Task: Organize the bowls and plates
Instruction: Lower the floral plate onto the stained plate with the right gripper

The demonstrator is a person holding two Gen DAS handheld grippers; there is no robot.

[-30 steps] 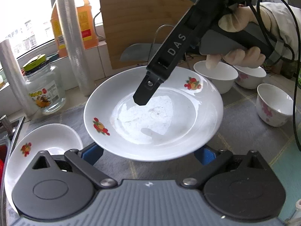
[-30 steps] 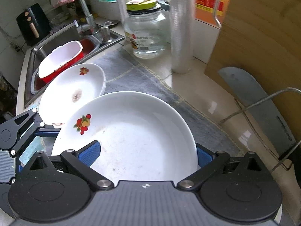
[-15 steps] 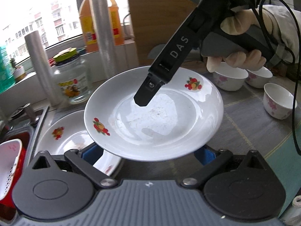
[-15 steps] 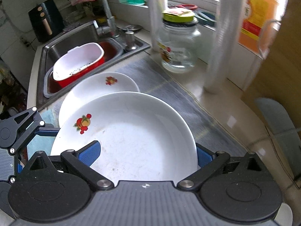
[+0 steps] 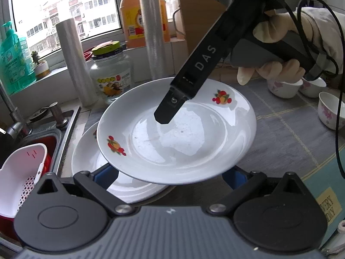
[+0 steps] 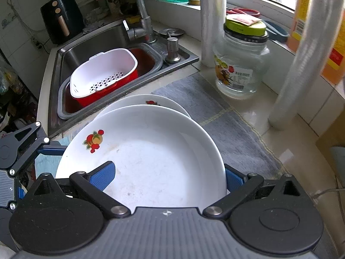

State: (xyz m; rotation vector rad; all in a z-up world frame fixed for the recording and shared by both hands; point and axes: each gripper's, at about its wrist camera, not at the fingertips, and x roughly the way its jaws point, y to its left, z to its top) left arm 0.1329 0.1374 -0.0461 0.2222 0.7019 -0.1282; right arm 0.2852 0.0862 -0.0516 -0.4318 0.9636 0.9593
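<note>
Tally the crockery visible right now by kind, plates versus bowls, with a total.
Plates: 2, the held plate and the lower plate beneath it.
Bowls: 3, the near bowl, the middle bowl, and the far bowl.
Total: 5

Grips the plate (image 5: 176,133) by its far rim with the right tongs (image 6: 168,177): one finger (image 5: 172,105) slants down onto the plate's inner face, the other is hidden below the plate. Seen from the right wrist, lays one blue pad (image 6: 102,176) on the plate's upper face and tucks the other (image 6: 234,180) behind its rim. Wraps a pale-gloved right hand (image 5: 278,49) round the handle, above and beyond the plate's far edge, wrist in a light sleeve. Holds the left tongs (image 5: 170,177) spread wide under the plate's near rim, both pads half covered; contact with the plate cannot be told.
</note>
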